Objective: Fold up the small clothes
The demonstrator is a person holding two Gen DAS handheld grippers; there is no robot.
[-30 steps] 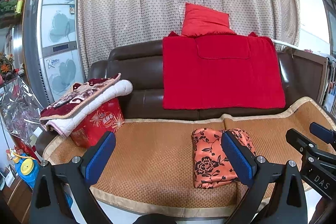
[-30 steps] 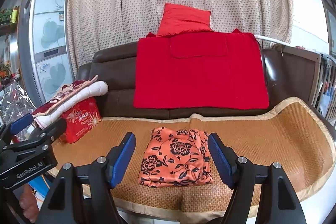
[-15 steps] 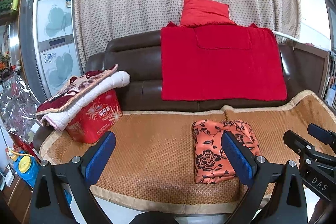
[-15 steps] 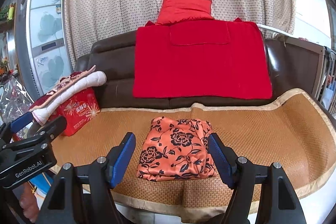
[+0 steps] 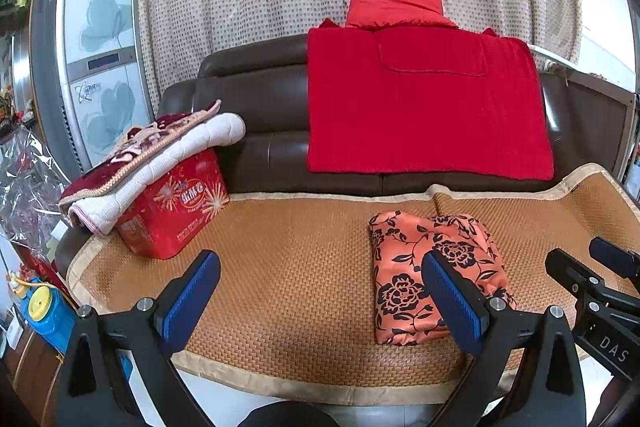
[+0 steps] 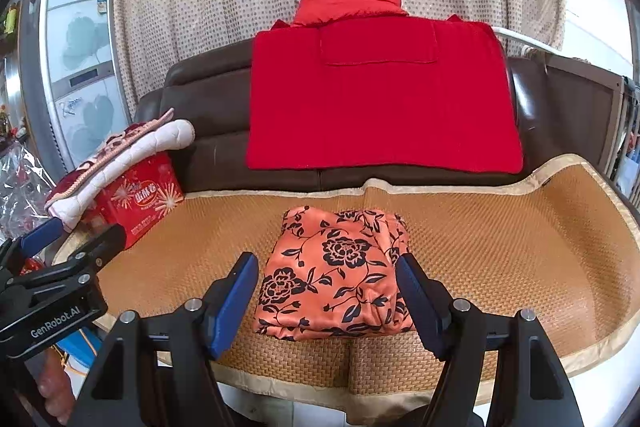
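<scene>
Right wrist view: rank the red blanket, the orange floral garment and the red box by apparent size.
1. red blanket, clearly largest.
2. orange floral garment; it lies nearer the camera, which flatters it.
3. red box, partly covered by a folded quilt.

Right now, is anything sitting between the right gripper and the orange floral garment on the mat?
Nothing visible. The right gripper is open, and only bare woven mat lies ahead of it up to the orange floral garment. The red box stands well off to the side.
</scene>
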